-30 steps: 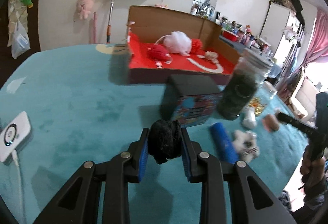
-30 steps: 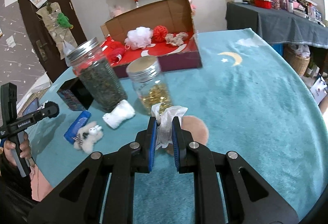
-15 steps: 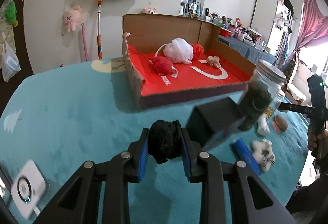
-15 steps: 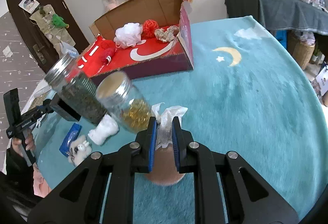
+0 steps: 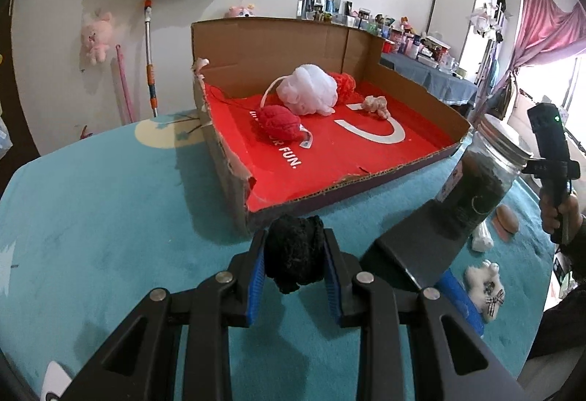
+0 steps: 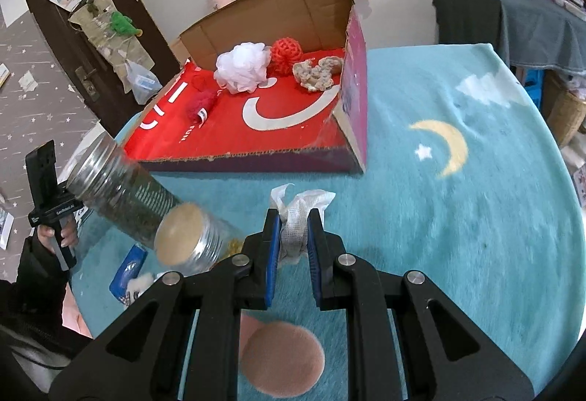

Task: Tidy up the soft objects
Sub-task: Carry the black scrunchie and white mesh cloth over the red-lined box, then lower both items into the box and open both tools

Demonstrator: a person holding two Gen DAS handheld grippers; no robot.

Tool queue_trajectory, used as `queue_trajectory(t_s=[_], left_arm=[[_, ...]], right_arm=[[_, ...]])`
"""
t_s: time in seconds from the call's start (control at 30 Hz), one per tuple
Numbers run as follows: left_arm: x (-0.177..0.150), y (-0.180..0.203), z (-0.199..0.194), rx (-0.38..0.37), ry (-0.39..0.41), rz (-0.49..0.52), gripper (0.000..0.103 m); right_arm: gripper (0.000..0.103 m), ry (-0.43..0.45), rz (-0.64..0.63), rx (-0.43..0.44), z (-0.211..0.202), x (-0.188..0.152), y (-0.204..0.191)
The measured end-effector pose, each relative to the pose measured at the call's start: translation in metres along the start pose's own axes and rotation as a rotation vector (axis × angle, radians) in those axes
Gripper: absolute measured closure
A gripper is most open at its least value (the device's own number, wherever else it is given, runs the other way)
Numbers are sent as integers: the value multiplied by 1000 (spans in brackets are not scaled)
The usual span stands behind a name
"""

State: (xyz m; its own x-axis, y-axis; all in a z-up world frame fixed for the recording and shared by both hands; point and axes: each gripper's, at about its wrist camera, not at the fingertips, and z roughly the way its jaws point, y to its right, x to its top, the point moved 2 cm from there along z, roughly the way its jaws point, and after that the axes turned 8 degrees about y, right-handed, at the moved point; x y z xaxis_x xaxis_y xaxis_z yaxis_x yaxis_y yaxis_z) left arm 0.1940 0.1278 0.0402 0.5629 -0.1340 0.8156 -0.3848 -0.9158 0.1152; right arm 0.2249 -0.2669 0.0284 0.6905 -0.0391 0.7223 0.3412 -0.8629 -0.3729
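Both grippers have moved closer to the box [image 5: 410, 96], which now looks bigger than a second ago. The left gripper [image 5: 295, 260] still squeezes a black puff [image 5: 295, 258] just before the box's near wall. The right gripper [image 6: 294, 239] still pinches a white cloth [image 6: 298, 214] above the blue blanket [image 6: 457, 217], near the box.
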Motion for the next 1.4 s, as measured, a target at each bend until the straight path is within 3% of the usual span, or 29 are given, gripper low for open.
queue_trajectory(t_s=[0.33, 0.57, 0.83, 1.0, 1.17, 1.4], left_arm=[[24, 10, 2, -63, 14, 34, 73], [52, 29, 14, -102, 9, 68, 73], [98, 59, 64, -102, -91, 68, 72], [117, 74, 112, -93, -206, 72, 72], [128, 76, 159, -59, -282, 80, 71], [130, 67, 207, -3, -357, 101, 71]], right_arm=[[89, -19, 13, 110, 5, 20, -2], [89, -34, -36, 140, 16, 48, -14], [89, -89, -136, 141, 57, 93, -49], [89, -145, -203, 96, 94, 117, -64], [89, -231, -219, 30, 144, 135, -64], [89, -312, -186, 1, 191, 145, -55]])
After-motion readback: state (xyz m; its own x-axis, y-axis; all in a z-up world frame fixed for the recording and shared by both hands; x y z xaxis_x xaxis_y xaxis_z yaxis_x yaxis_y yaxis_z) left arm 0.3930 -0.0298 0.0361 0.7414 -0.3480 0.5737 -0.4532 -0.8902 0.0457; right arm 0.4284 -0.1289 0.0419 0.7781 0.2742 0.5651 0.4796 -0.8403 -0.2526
